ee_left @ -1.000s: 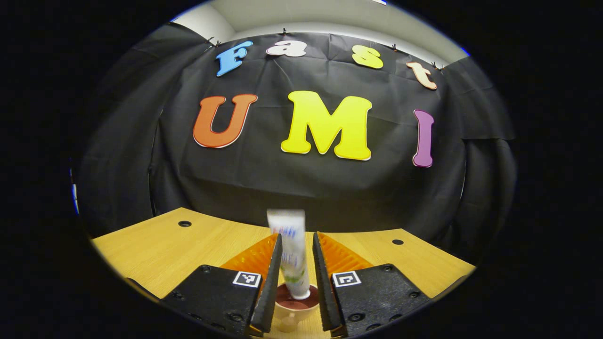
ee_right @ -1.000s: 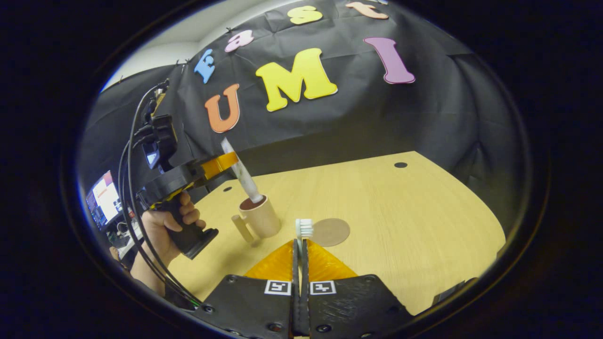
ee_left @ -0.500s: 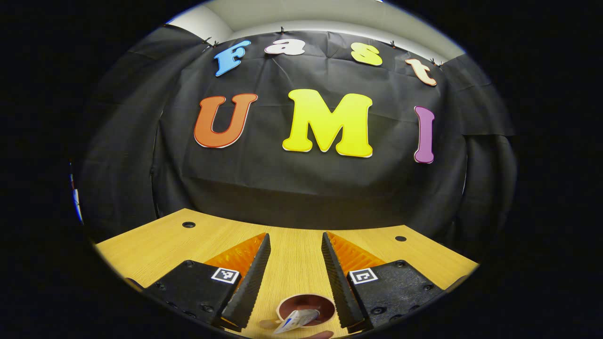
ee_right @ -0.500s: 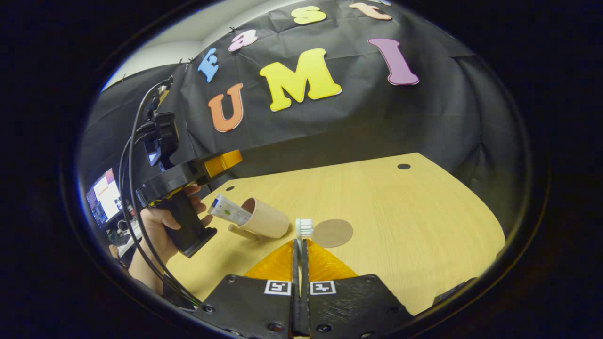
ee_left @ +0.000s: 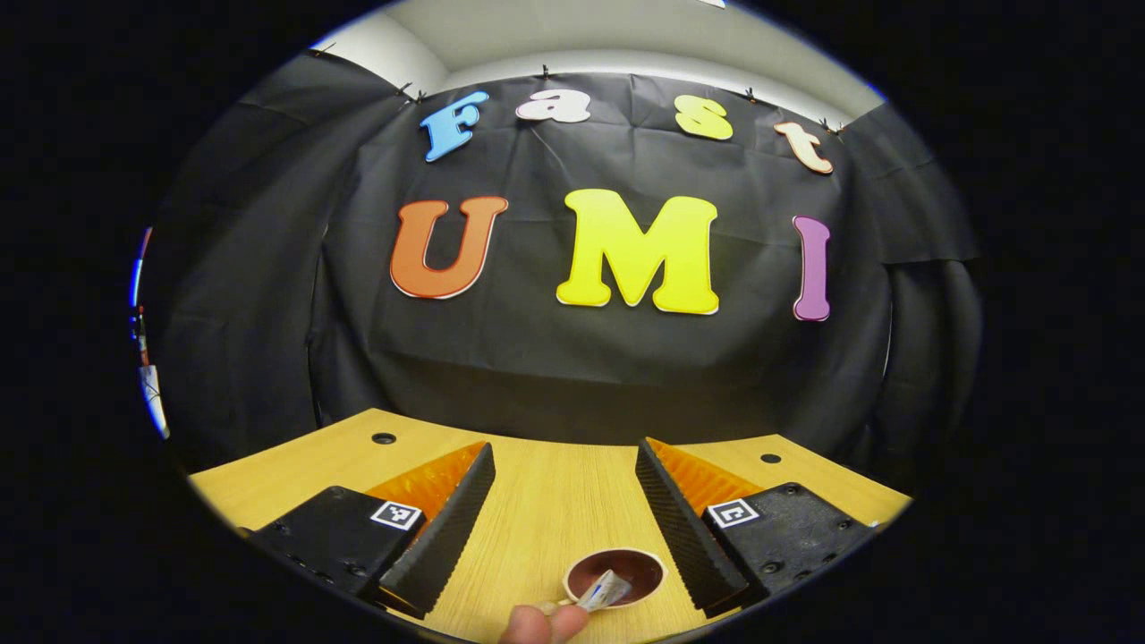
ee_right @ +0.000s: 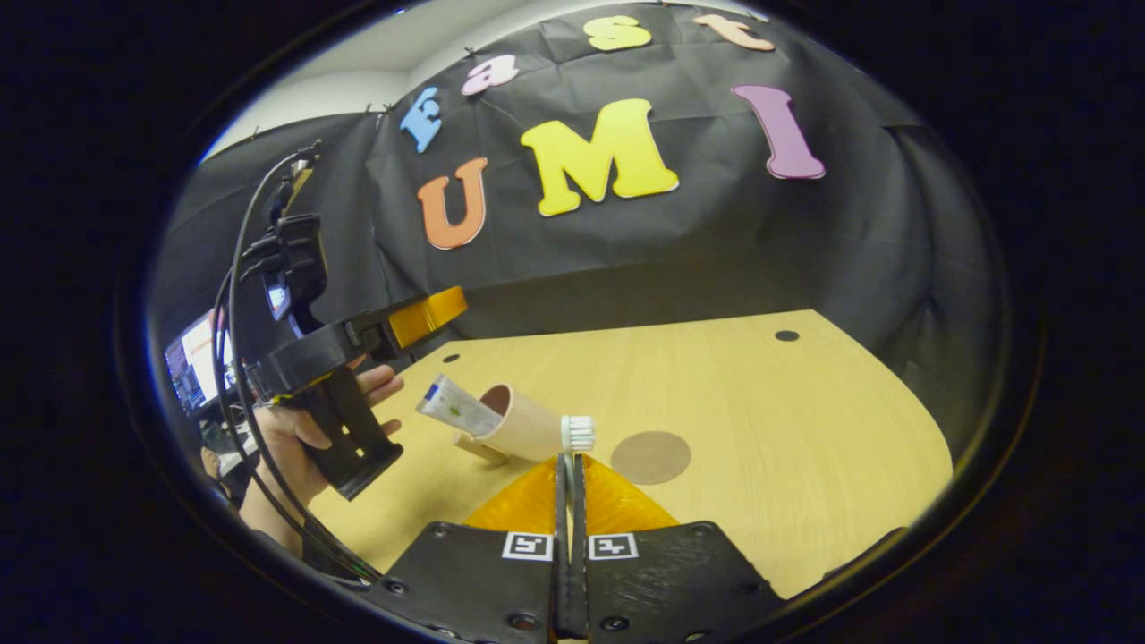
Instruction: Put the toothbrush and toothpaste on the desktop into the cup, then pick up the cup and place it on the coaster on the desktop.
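So a second before this, the left gripper (ee_left: 564, 519) had the white toothpaste tube (ee_right: 458, 406) pinched upright over the standing cup. By this moment its fingers had spread wide with nothing between them, and it had pulled back a bit. In the right gripper view it hung up and to the left of the cup, well apart from it. The tan wooden cup with the dark inside (ee_right: 523, 426) had gone over when the tube dropped. It lay on its side on the light wood desktop (ee_right: 760, 402), mouth pointing left toward the person's hand (ee_right: 295, 429), handle underneath. The tube sat partly in the mouth with its flat crimped end sticking out to the left.

My read is that the toothpaste was only half-way "in the cup". A tipped cup can't take the brush or go on the coaster, so it would need standing up, and the tube could slide out while that happens.

The right gripper (ee_right: 570, 501) was clamped on the slim toothbrush with white bristles (ee_right: 577, 433), head sticking up just past the fingertips and overlapping the cup's near side in that view. I couldn't tell if they touched.

The round brown coaster (ee_right: 650, 456) sat flat to the right of the cup, near it but apart, with nothing on it. Farther out there were a couple of dark holes in the desktop. The only thing really in the way was the left gripper hanging near the cup's mouth side.
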Demonstrator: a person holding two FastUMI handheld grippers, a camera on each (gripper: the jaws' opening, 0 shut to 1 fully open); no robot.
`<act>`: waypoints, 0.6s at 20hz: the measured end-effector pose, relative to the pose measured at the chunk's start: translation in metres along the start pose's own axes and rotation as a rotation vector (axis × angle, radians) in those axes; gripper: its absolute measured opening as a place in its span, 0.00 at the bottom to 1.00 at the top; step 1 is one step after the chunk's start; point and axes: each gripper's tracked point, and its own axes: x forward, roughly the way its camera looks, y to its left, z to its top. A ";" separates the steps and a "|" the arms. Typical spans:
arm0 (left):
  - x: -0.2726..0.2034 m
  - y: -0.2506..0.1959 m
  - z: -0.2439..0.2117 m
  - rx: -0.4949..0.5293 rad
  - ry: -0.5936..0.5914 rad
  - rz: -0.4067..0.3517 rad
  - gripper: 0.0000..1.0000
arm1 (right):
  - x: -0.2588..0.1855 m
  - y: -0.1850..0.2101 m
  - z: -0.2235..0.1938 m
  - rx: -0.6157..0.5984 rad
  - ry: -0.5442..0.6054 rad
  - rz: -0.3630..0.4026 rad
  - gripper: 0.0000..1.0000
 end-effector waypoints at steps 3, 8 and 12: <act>-0.016 0.017 0.007 0.018 -0.016 0.019 0.99 | 0.006 0.023 0.018 -0.054 -0.028 0.034 0.00; -0.047 0.055 -0.004 0.000 0.017 0.070 0.99 | 0.019 0.062 0.055 -0.153 -0.090 0.076 0.00; -0.071 0.080 -0.026 -0.035 0.071 0.101 0.99 | 0.028 0.092 0.087 -0.198 -0.137 0.112 0.00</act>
